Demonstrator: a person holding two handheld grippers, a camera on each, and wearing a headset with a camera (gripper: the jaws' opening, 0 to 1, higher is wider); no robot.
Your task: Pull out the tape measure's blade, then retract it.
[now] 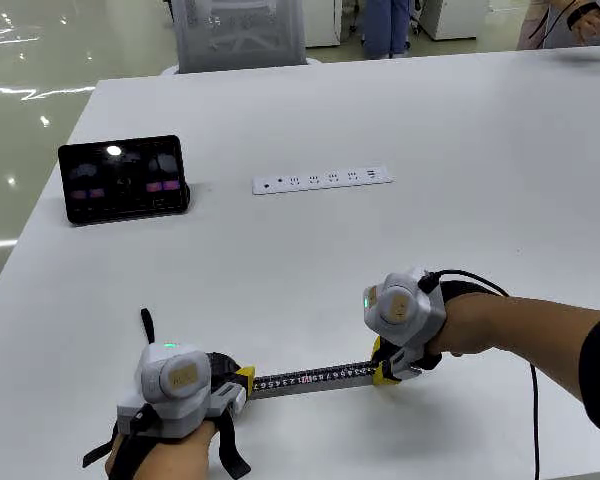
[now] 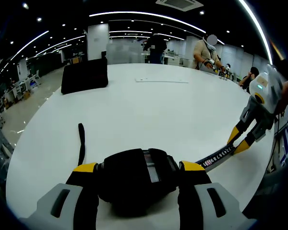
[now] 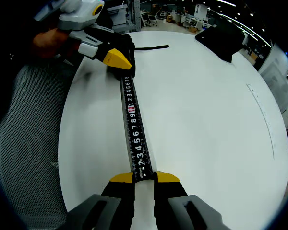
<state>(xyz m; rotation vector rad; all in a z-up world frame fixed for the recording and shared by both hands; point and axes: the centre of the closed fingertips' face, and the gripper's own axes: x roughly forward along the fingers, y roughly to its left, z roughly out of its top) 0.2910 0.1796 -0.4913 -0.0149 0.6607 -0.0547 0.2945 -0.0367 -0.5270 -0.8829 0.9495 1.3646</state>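
Left gripper [image 1: 242, 380], at 7 o'clock in head view, clamps black tape measure case [image 2: 137, 179]. Right gripper [image 3: 145, 178], at its 3 o'clock, pinches the tip of the extended silver numbered blade [image 3: 133, 120] over white table [image 1: 330, 250].

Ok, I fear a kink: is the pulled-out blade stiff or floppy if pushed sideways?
The blade runs straight between left gripper and right gripper, so probably fairly stiff lengthwise. It looks thin, so a sideways push would likely flex it.
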